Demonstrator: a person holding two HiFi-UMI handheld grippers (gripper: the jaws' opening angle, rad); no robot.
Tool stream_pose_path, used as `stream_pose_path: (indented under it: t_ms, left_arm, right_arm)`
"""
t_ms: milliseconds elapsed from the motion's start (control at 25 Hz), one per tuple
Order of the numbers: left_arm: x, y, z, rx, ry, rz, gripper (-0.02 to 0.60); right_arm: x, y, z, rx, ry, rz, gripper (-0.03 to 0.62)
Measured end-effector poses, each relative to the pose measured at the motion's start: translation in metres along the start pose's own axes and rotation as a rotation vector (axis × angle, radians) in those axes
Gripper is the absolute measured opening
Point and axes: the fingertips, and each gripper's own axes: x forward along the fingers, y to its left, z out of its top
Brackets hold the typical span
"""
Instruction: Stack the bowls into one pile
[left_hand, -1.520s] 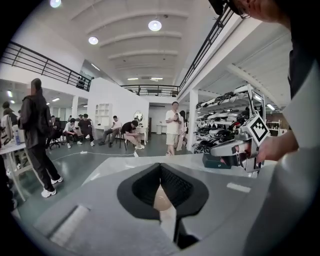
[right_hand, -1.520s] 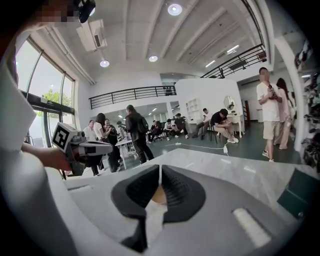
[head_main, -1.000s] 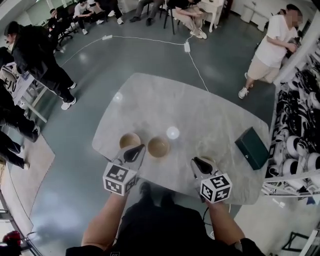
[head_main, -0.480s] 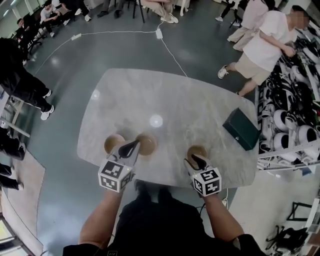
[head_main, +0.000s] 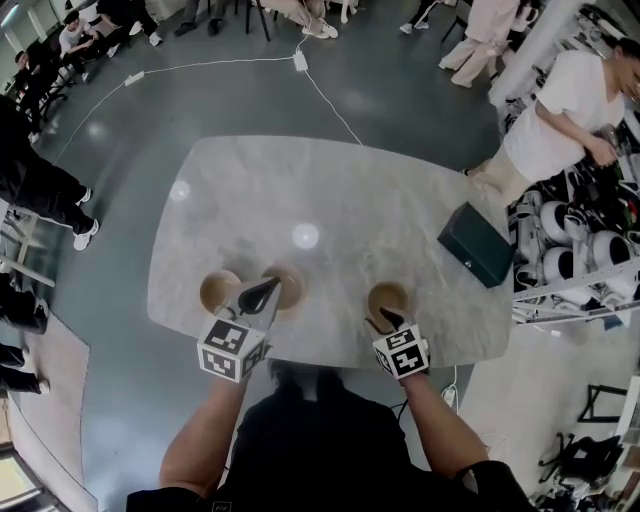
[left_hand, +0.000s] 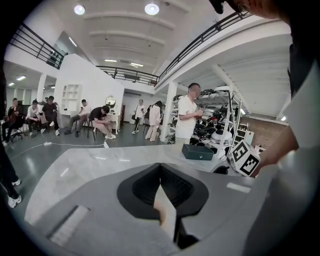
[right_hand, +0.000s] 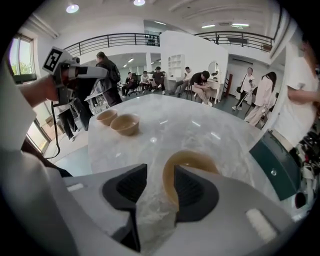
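Two bowls sit side by side on the worktop (head_main: 330, 190), near you at its left: the left bowl (head_main: 220, 292) and the middle bowl (head_main: 288, 287). Your left hand-held gripper (head_main: 264, 292) hovers over them, closed and empty. The right bowl (right_hand: 189, 165) sits apart. Your right hand-held gripper (right_hand: 160, 175) has just opened its jaws wide, and they stand either side of the bowl's near rim, not yet pinching. Sink the rim deep between the pads, then squeeze squarely.

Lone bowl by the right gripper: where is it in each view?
Head view: bowl low right of centre, just beyond the right gripper.
Left gripper view: not seen.
Right gripper view: bottom centre, near rim between the jaws, which have just been opening.
Shared landmark: green box on the table, in all three views.
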Motion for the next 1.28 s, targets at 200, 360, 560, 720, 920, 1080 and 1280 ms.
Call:
stream_pose_path:
  t_ms: [200, 360, 560, 720, 920, 1080, 1280]
  left_arm:
    - [0.002, 0.001, -0.012, -0.015, 0.013, 0.002, 0.009]
    - [-0.003, 0.006, -0.019, -0.028, 0.02, 0.018, 0.009]
    - [-0.008, 0.009, -0.024, -0.046, 0.024, 0.034, 0.009]
    - [-0.014, 0.009, -0.021, -0.052, 0.015, 0.041, 0.009]
    - [-0.024, 0.017, -0.022, -0.05, 0.002, 0.05, 0.009]
    - [-0.033, 0.021, -0.024, -0.057, -0.005, 0.057, 0.009]
    - [-0.048, 0.032, -0.022, -0.058, -0.029, 0.062, 0.009]
  right_arm:
    - [0.018, -0.003, -0.016, -0.024, 0.071, -0.008, 0.17]
    - [0.026, -0.003, -0.017, -0.067, 0.11, -0.013, 0.145]
    - [0.03, -0.004, -0.021, -0.108, 0.144, -0.022, 0.124]
    - [0.031, -0.004, -0.027, -0.134, 0.167, -0.026, 0.101]
    - [0.029, -0.003, -0.024, -0.161, 0.171, -0.056, 0.032]
    - [0.018, -0.004, -0.014, -0.167, 0.154, -0.078, 0.02]
    - [0.001, 0.002, 0.021, -0.205, 0.091, -0.105, 0.017]
